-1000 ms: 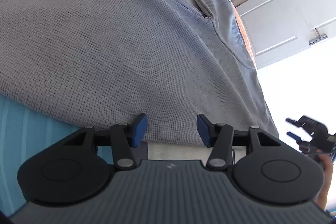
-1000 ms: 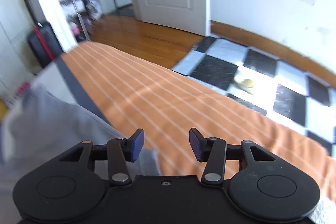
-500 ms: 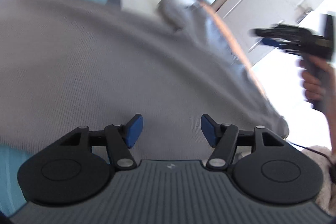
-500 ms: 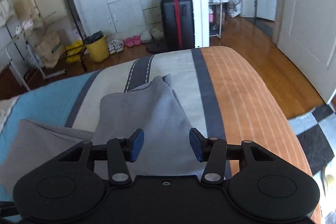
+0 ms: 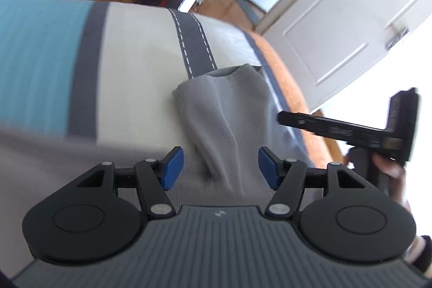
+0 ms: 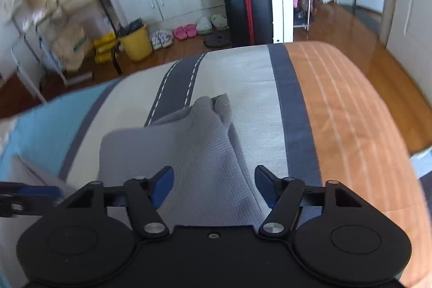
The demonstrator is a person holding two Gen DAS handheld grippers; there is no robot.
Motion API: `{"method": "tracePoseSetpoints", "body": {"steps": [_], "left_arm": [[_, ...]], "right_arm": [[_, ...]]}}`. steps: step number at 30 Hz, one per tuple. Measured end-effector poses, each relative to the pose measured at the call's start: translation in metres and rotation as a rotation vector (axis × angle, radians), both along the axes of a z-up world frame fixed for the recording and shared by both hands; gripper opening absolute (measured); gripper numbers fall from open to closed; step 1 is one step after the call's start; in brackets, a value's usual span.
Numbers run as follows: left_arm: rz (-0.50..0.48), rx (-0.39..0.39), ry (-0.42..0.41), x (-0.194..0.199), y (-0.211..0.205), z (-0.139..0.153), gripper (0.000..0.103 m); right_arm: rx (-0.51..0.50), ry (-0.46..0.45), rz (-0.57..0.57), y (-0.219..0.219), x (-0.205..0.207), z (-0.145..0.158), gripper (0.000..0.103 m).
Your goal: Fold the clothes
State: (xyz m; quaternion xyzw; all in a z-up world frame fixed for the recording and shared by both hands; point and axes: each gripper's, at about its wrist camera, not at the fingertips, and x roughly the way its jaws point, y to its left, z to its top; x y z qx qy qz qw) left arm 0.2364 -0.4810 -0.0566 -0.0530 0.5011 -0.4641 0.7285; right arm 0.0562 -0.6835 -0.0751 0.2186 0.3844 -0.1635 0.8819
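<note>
A grey waffle-knit garment lies on a striped bed (image 5: 135, 58). Its sleeve (image 5: 232, 109) runs away from me toward the dark dashed stripe. My left gripper (image 5: 220, 166) hovers over the sleeve's near part, open, with cloth below the blue pads and nothing pinched. To its right a hand (image 5: 388, 169) holds the right gripper (image 5: 337, 128). In the right wrist view the right gripper (image 6: 213, 185) hangs over the same sleeve (image 6: 189, 142). Its jaws are opening, wide apart, and grip nothing. The left gripper (image 6: 27, 196) shows at the left edge.
The bed (image 6: 337, 112) has blue, cream, dark grey and orange bands. Beyond its far edge stand a black suitcase with a red stripe (image 6: 247, 4), a yellow bucket (image 6: 136, 43) and several shoes (image 6: 186, 31) on a wooden floor. White doors (image 5: 351, 26) are at the right.
Both grippers swung across the bed to the sleeve: the left from the garment's broad body, the right from the orange edge by the tiled floor. The right jaws have spread wider.
</note>
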Motion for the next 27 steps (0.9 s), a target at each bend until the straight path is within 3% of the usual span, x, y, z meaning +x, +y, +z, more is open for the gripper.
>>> {"method": "tracePoseSetpoints", "body": {"steps": [4,7,8,9,10,11,12,16,17,18,19,20,21,23,25,27], "left_arm": [[-0.013,0.047,0.018,0.021,-0.036,-0.023,0.061],[0.000,-0.024,0.040,0.022,-0.041,-0.032,0.060],[0.003,-0.039,0.035,0.017,-0.041,-0.035,0.055],[-0.007,-0.024,-0.007,0.012,-0.045,-0.034,0.024],[-0.024,0.003,-0.065,0.006,-0.050,-0.032,0.007],[-0.041,0.031,-0.123,0.000,-0.055,-0.029,0.007],[-0.056,0.048,-0.191,-0.007,-0.059,-0.023,0.007],[-0.070,-0.021,-0.475,-0.031,-0.068,0.014,0.008],[-0.045,-0.022,-0.534,-0.034,-0.071,0.018,0.014],[-0.012,-0.008,-0.583,-0.035,-0.075,0.020,0.036],[0.025,0.045,-0.617,-0.034,-0.082,0.016,0.051],[0.057,0.129,-0.632,-0.030,-0.090,0.010,0.060],[0.071,0.216,-0.637,-0.027,-0.096,0.004,0.060],[0.076,0.309,-0.611,-0.025,-0.098,-0.001,0.060],[0.073,0.273,-0.594,-0.032,-0.080,0.008,0.061],[0.082,0.238,-0.592,-0.044,-0.056,0.021,0.078]], "right_arm": [[0.055,-0.009,-0.047,-0.026,0.001,-0.029,0.076],[0.081,-0.081,0.027,-0.020,-0.001,-0.035,0.077],[0.078,-0.091,0.068,-0.015,0.003,-0.035,0.076],[0.075,-0.101,0.109,-0.009,0.007,-0.034,0.069],[0.039,-0.110,0.121,-0.003,0.012,-0.034,0.040],[-0.007,-0.108,0.112,0.002,0.015,-0.036,0.019],[-0.023,-0.104,0.097,0.004,0.016,-0.037,0.008],[-0.117,-0.182,0.024,0.004,0.002,-0.018,0.007],[-0.141,-0.203,-0.004,0.002,-0.002,-0.011,0.007],[-0.160,-0.212,-0.040,-0.001,-0.006,-0.008,0.007],[-0.176,-0.213,-0.081,-0.006,-0.008,-0.008,0.011],[-0.198,-0.176,-0.133,-0.012,-0.008,-0.011,0.019],[-0.217,-0.103,-0.189,-0.019,-0.006,-0.017,0.033],[-0.183,-0.021,-0.255,-0.033,-0.010,-0.027,0.034],[-0.074,-0.031,-0.260,-0.044,-0.023,-0.027,0.035],[0.023,-0.046,-0.258,-0.049,-0.033,-0.022,0.046]]}}
